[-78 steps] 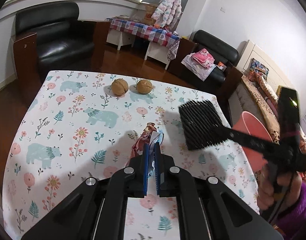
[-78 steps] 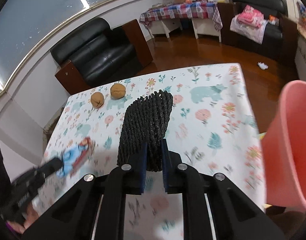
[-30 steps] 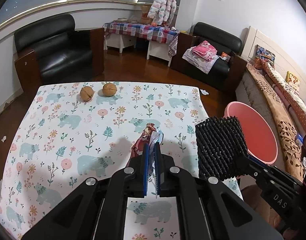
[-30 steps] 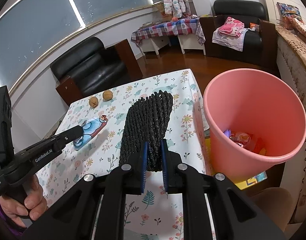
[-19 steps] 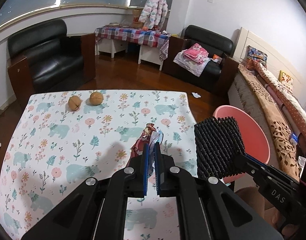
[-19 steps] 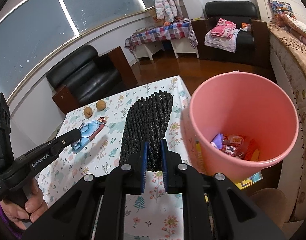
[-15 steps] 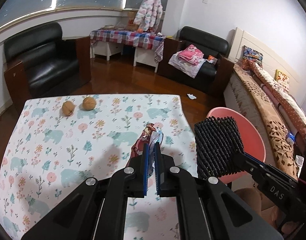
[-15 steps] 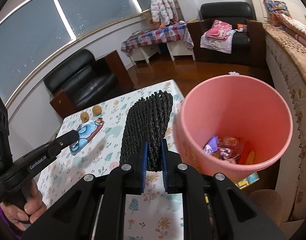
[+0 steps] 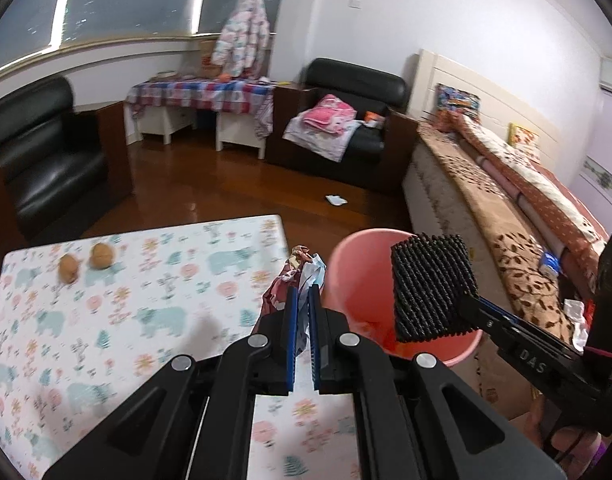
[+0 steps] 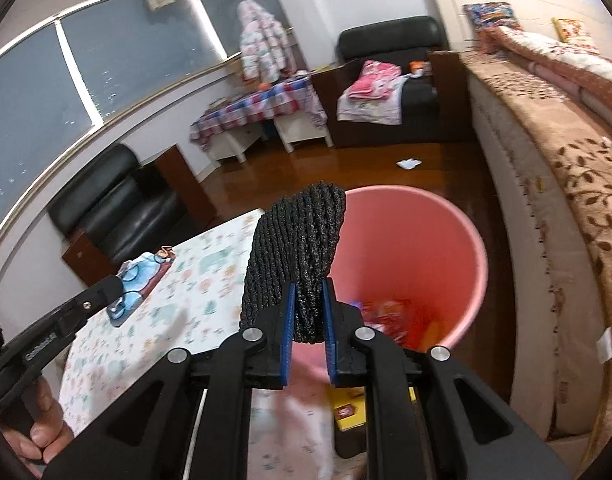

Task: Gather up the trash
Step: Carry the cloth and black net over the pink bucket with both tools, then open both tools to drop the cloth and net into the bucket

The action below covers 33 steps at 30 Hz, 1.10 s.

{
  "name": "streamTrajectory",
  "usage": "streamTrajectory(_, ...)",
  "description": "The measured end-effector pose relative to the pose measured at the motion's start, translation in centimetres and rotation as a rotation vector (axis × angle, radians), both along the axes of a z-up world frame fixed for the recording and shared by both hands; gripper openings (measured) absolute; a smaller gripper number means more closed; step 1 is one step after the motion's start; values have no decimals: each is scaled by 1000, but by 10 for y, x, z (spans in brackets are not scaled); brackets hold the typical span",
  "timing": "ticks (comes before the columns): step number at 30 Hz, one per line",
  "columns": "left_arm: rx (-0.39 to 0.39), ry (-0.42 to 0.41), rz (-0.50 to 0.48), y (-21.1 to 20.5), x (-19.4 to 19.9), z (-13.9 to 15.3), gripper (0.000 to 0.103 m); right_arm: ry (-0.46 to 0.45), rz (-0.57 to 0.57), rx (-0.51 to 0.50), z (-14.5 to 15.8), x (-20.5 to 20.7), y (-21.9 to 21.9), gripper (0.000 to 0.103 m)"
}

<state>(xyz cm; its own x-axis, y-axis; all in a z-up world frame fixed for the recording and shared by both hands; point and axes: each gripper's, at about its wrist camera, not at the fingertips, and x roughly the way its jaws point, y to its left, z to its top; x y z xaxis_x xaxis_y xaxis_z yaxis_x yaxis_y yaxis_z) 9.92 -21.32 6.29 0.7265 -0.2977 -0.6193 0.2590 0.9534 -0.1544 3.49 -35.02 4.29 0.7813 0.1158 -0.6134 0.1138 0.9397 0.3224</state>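
Observation:
My left gripper (image 9: 300,292) is shut on a crumpled red, white and blue wrapper (image 9: 293,276), held at the table's right edge beside the pink bin (image 9: 358,280). From the right wrist view the same wrapper (image 10: 141,276) sticks out of the left gripper over the tablecloth. My right gripper (image 10: 308,292) is shut on a black foam net sleeve (image 10: 301,248), which hangs in front of the pink bin (image 10: 446,248). In the left wrist view the sleeve (image 9: 430,284) hovers over the bin's mouth. Coloured wrappers (image 10: 386,312) lie at the bin's bottom.
Two walnuts (image 9: 85,260) sit at the far left of the floral-clothed table (image 9: 145,300). A bed (image 10: 546,160) runs along the right of the bin. Black armchairs (image 9: 37,160), a checked side table (image 9: 201,96) and a scrap of paper (image 9: 336,199) on the wooden floor lie beyond.
Both grippers have swung right from over the table toward the pink bin, each keeping its load. The bin now fills the middle of the right wrist view.

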Motion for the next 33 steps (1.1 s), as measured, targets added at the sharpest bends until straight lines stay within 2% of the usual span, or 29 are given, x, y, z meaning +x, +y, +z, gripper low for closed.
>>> streamTrajectory(7,-14,37,-79,-37,11,-7,5,30,-62,-13,-8,5,-27,14)
streamTrajectory(14,11,53,-140,-70,20,-19,5,70,-81,-22,-19,13,-38,14)
streamTrajectory(33,77,133,-169,-109,47,-57,5,117,-95,-43,-33,21,-50,14)
